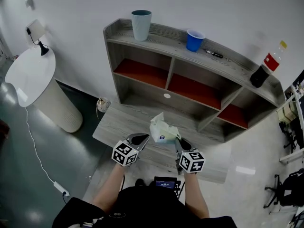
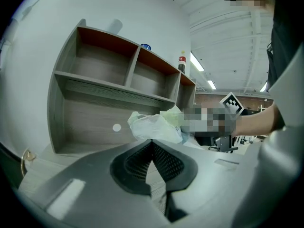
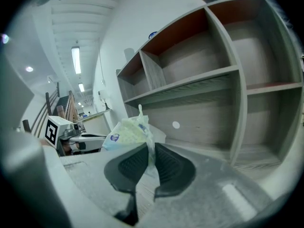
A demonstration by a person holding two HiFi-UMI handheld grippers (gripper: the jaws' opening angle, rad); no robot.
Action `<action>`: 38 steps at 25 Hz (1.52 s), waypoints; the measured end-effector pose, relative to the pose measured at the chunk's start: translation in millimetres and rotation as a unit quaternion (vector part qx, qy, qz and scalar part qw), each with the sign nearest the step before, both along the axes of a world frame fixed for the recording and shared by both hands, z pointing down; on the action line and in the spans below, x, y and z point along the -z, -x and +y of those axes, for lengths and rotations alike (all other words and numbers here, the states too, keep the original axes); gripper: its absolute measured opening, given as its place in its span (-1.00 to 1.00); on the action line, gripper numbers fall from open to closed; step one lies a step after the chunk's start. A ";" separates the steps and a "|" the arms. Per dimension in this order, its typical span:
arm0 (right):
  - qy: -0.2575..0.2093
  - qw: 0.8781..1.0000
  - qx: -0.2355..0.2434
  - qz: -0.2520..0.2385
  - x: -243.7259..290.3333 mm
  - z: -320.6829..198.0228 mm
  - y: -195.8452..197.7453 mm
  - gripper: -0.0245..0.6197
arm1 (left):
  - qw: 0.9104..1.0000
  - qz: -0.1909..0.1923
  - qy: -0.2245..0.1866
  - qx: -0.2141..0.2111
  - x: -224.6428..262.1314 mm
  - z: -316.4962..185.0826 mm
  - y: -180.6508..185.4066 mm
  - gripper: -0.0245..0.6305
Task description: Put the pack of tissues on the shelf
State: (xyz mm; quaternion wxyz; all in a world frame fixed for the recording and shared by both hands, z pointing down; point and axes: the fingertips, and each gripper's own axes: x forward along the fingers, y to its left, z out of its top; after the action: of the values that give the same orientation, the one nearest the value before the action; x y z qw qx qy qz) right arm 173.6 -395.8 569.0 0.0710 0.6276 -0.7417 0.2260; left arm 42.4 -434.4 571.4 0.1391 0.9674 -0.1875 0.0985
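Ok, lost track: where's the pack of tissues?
Head view centre: the pack of tissues is pinched in the right gripper, over the desk, before the shelf.

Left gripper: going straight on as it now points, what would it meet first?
The left gripper would probably meet the crumpled pale-green plastic pack of tissues, pinched by the right gripper, just past its shut tips; the grey wooden shelf unit lies behind.

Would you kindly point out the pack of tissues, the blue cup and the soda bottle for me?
pack of tissues (image 1: 164, 129): head view, middle of its wrapper.
blue cup (image 1: 194, 42): head view, on its outer wall.
soda bottle (image 1: 271, 61): head view, on its red label.
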 end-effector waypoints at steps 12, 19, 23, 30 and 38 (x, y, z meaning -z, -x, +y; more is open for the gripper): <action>0.001 1.000 0.013 -0.010 -4.3 12.5 -3.3 -0.82 | 1.000 -0.014 -0.006 0.012 0.6 10.4 -0.5 -0.93; 0.003 1.000 0.025 -0.017 -6.3 18.3 -8.2 -0.82 | 1.000 -0.021 -0.006 0.010 0.3 20.5 -9.7 -0.93; 0.007 0.999 0.032 -0.022 -10.7 23.5 -15.9 -0.82 | 1.000 -0.025 -0.005 0.016 -0.2 25.1 -15.5 -0.93; 0.017 0.998 0.047 -0.035 -25.3 34.3 -21.3 -0.82 | 0.999 -0.028 -0.001 0.017 -1.9 41.6 -26.0 -0.93; 0.028 0.997 0.057 -0.040 -36.7 29.9 -22.4 -0.82 | 0.999 -0.034 0.013 0.015 -14.5 41.9 -31.8 -0.93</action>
State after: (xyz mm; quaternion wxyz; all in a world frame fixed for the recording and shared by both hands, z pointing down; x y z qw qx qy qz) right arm 196.0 -365.9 605.7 0.0717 0.5724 -0.7720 0.2669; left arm 74.1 -392.5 585.8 0.1465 0.9586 -0.2052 0.1321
